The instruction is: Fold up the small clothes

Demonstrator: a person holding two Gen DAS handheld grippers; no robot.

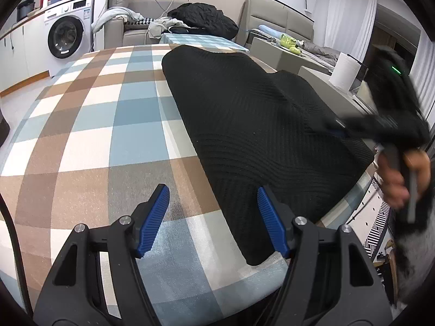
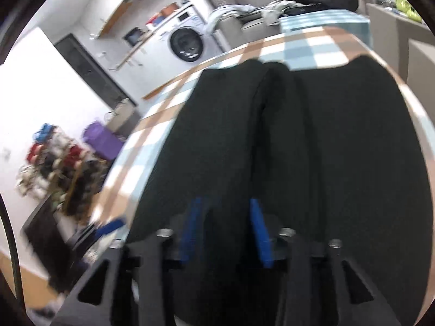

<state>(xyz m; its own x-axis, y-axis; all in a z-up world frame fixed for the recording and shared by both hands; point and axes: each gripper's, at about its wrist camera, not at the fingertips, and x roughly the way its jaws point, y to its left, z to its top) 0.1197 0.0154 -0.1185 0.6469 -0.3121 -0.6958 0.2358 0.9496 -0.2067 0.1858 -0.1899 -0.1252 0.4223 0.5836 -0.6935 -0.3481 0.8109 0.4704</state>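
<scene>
So, left wrist view first: your left gripper (image 1: 213, 217) has its blue pads spread wide with nothing between them, sitting low centre over the checked tablecloth (image 1: 89, 135). The black knit garment (image 1: 252, 125) fills the middle and right of the frame, lying flat and looking folded over once already. Your right gripper (image 1: 380, 125) is a blur at the right edge.

Right wrist view: it's smeared, the pads (image 2: 259, 233) sit apart with black fabric around them, and I can't tell if they're pinching any. I'd guess you're midway, with another fold left.
</scene>
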